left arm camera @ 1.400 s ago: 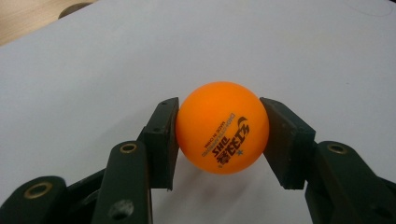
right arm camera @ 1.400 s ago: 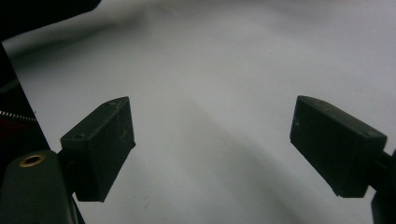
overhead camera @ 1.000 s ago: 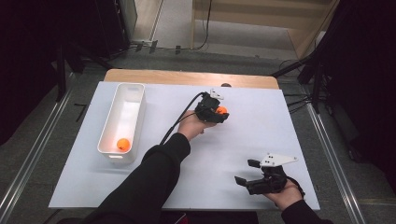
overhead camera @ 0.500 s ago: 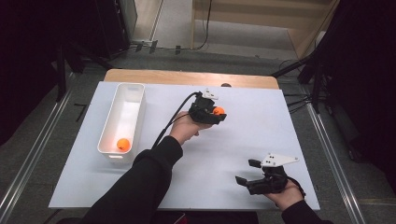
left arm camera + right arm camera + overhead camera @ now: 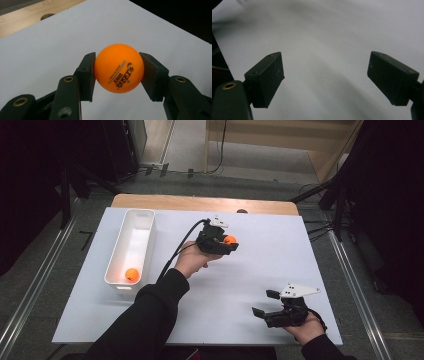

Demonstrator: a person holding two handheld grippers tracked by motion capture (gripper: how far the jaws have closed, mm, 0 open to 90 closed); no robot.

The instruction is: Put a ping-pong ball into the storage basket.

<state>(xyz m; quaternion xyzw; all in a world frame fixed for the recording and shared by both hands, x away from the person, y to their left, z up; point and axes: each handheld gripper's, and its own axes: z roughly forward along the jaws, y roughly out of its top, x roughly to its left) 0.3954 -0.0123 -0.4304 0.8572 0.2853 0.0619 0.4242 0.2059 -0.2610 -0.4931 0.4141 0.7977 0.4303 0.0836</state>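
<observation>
An orange ping-pong ball point(image 5: 118, 68) with dark print sits squeezed between the two black jaws of my left gripper point(image 5: 117, 72), clear of the white tabletop. In the high view that gripper point(image 5: 227, 242) hangs above the middle of the white board with the ball point(image 5: 230, 240) in it. A second orange ball point(image 5: 131, 274) lies at the near end of the white bin point(image 5: 143, 217). My right gripper point(image 5: 266, 303) rests near the board's front right corner, its jaws spread wide. Between its pads point(image 5: 265, 77) there is only bare white surface.
The white board point(image 5: 280, 250) lies on a wooden table point(image 5: 200, 202) whose far edge shows a small dark hole. A black cable trails from the left gripper over the forearm. Dark floor and metal rails lie on both sides.
My left gripper has carried the ball away from the person and a little to the left, lifting slightly. The right gripper has stayed where it was.
</observation>
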